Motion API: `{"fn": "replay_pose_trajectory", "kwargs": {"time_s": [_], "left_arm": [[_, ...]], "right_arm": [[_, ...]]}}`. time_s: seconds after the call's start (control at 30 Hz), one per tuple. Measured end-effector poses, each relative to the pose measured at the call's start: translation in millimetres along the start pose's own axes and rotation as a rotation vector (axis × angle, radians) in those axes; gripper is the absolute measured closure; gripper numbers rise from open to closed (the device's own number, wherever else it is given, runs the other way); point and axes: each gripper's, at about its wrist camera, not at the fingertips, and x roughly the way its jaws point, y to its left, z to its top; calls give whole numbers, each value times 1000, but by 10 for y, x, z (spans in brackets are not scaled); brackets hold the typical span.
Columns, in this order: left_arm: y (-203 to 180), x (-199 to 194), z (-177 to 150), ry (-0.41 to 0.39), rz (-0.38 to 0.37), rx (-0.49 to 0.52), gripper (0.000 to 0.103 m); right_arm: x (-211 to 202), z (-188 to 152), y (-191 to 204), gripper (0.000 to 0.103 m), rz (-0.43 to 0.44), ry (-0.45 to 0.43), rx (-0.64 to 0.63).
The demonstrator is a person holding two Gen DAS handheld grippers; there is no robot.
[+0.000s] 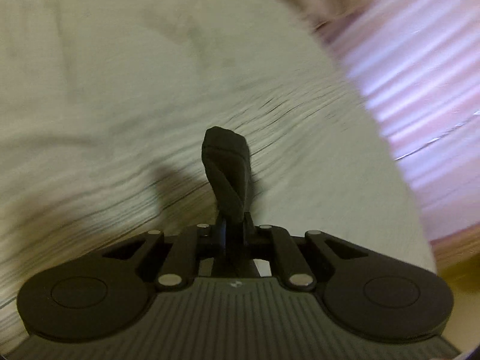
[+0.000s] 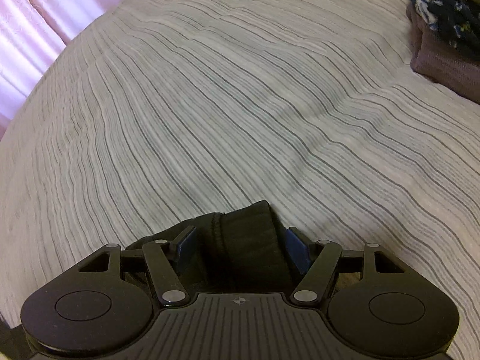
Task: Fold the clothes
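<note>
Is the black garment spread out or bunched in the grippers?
Bunched. The left gripper pinches a narrow twist of the black garment, and the right gripper holds a thick wad; the rest is out of view.

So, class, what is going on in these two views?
A person holds a gripper in each hand over a striped bedsheet. The left gripper is shut on a twisted bit of black garment. The right gripper clamps a thicker bunch of black fabric. A pile of clothes sits at the bed's far right.

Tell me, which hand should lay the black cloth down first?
Probably the right gripper: its black cloth hangs near the striped bed, sharply seen. The left gripper view is blurred.
</note>
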Motion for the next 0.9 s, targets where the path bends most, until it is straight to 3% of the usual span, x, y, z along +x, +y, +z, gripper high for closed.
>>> {"fn": "replay_pose_trajectory", "kwargs": {"time_s": [0.07, 0.13, 0.17, 0.2, 0.23, 0.3, 0.4, 0.43, 0.63, 0.77, 0.83, 0.9], "left_arm": [[-349, -322, 86, -47, -35, 78, 96], [-733, -259, 159, -58, -56, 170, 91], [-905, -123, 175, -60, -66, 204, 88], [-1036, 105, 161, -43, -65, 223, 75], [-1151, 359, 134, -14, -58, 237, 69], [-1254, 903, 3, 122, -49, 215, 73], [-1075, 1133, -249, 214, -64, 198, 75], [-939, 1118, -303, 210, -51, 185, 75], [-39, 946, -278, 96, 66, -52, 74], [97, 932, -369, 47, 71, -120, 74], [223, 903, -388, -17, 101, -163, 74], [325, 976, -403, 8, 138, -182, 74]], "right_arm": [[12, 5, -14, 35, -4, 3, 10], [37, 14, -12, 35, -10, 3, 23], [53, 18, -8, 35, -13, 3, 30], [77, 25, 3, 35, -20, 0, 38], [103, 26, 17, 35, -28, -4, 43], [137, 25, 50, 35, -34, -20, 50], [147, 38, 89, 35, -39, -26, 39], [135, 41, 79, 35, -30, -27, 36], [129, -20, -113, 35, 24, -28, 84], [178, -19, -81, 24, 7, -42, 91], [218, -36, -55, 24, -9, -38, 90], [233, -20, -23, 24, -18, -35, 85]]}}
